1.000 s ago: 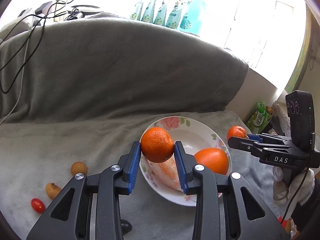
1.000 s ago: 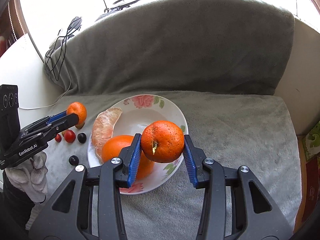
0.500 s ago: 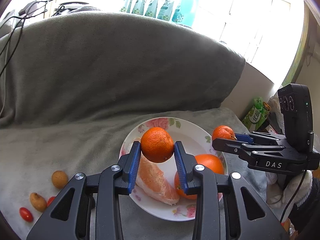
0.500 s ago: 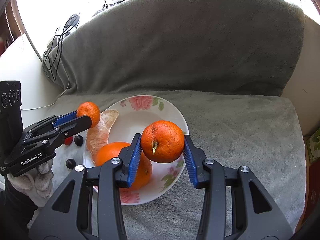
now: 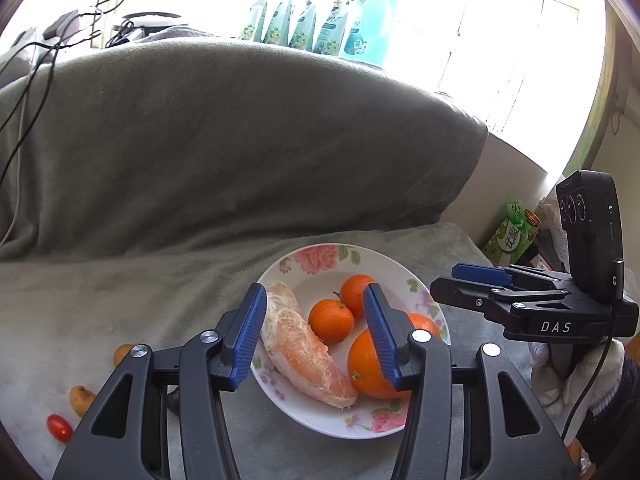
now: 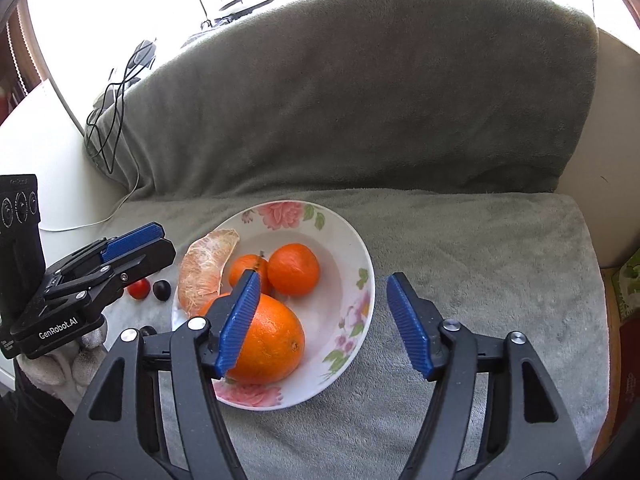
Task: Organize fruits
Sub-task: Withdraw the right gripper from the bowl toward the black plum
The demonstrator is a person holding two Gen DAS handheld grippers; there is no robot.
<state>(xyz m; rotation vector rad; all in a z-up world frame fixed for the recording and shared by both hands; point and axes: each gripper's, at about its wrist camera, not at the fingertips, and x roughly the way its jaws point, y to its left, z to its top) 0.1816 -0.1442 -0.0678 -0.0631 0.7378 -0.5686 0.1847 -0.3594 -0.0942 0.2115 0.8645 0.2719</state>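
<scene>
On floral plate: 2 small tangerines, 1 w/ stem touching the other; 1 big orange at near rim; 1 peeled pomelo segment along plate's left side. Total 4 pcs fruit in plate, plate sitting on grey blanket.

Off plate, left wrist view: 1 red cherry tomato, 2 small tan fruits, 1 by the tomato, 1 partly hidden behind gripper arm. Right wrist view: 1 red tomato just beside 1 dark round fruit, another dark one mostly hidden.

Left gripper: spread wide, nothing gripped; hovering over plate, stemmed tangerine and pomelo seen between pads, not touching as far as visible.

Right gripper: spread wide too, nothing held; left pad in front of big orange, contact unclear; right pad out past plate rim, over blanket.

Behind couch back: approx 5 teal pouches on sill.
</scene>
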